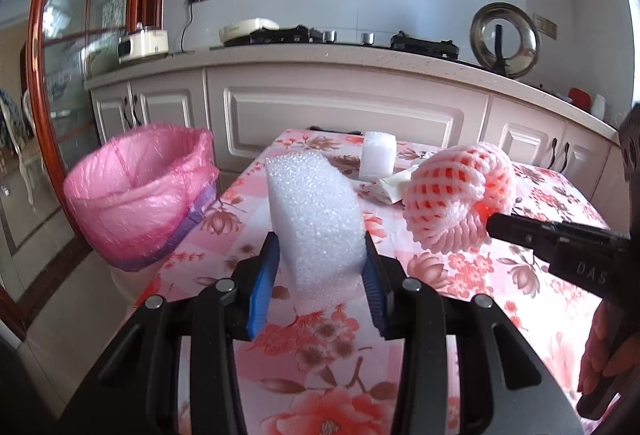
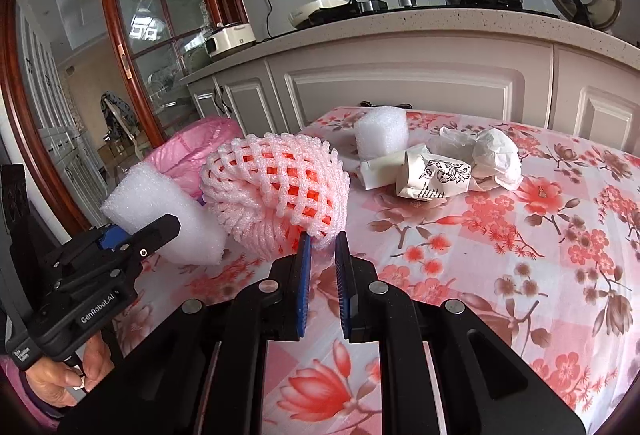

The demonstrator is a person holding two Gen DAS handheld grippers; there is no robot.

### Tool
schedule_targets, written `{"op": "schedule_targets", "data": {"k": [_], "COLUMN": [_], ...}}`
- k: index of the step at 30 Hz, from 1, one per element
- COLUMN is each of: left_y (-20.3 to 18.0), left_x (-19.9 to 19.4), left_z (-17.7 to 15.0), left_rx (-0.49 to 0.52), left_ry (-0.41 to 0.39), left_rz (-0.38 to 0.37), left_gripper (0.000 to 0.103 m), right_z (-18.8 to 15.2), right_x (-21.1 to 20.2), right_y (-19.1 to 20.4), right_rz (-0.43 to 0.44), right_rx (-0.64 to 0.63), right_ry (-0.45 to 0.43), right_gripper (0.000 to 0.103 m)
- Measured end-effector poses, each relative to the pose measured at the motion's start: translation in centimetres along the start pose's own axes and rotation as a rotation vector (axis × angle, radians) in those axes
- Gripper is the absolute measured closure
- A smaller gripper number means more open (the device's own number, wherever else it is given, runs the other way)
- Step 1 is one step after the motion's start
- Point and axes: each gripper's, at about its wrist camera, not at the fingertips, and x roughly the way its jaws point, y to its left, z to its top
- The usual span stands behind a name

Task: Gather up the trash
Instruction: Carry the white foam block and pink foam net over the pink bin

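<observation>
Left wrist view: the left gripper [image 1: 320,267] pinches a white, bubbly foam block [image 1: 316,211]. Right gripper [image 2: 323,255] clamps a pink foam net [image 2: 276,191], its mesh showing orange gaps, above the floral worktop [image 2: 520,255].

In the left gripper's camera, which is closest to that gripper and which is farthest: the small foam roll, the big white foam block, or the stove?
1. Big white foam block, clamped in the left gripper.
2. Small foam roll, farther back on the table.
3. Stove, on the counter behind.

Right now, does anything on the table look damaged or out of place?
Yes: a crushed paper cup lies on its side beside crumpled paper on the table. It looks like loose trash. Nothing appears spilled.
</observation>
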Motion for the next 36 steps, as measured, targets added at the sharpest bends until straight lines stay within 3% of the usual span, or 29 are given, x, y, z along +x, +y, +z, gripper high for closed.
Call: {"op": "schedule_targets", "data": {"k": [8,16,27,36], "left_y": [-0.3,3.0,10.3,17.2], "left_x": [-3.2,-6.0,-6.5,-3.5], "left_z": [0.1,2.6,5.7,8.4], "left_rx": [0.032,-0.006,-0.046,-0.089], "left_ry": [-0.067,-0.153,-0.228,-0.236], "left_rz": [0.017,0.086,0.208,0.278], "left_gripper": [0.064,0.064,0.064,0.064], "right_z": [1.1,4.5,9.0,12.0], "right_x": [-1.6,-1.2,3.9,10.3], "right_y": [2.6,7.3,12.9,16.2], "right_rz": [0.041,0.111,0.214,0.255], "right_rx": [-0.032,-0.120,-0.162,-0.136], "right_ry": [-0.046,-0.107,-0.114,-0.081], "right_gripper": [0.090,0.090,0.090,0.090]}}
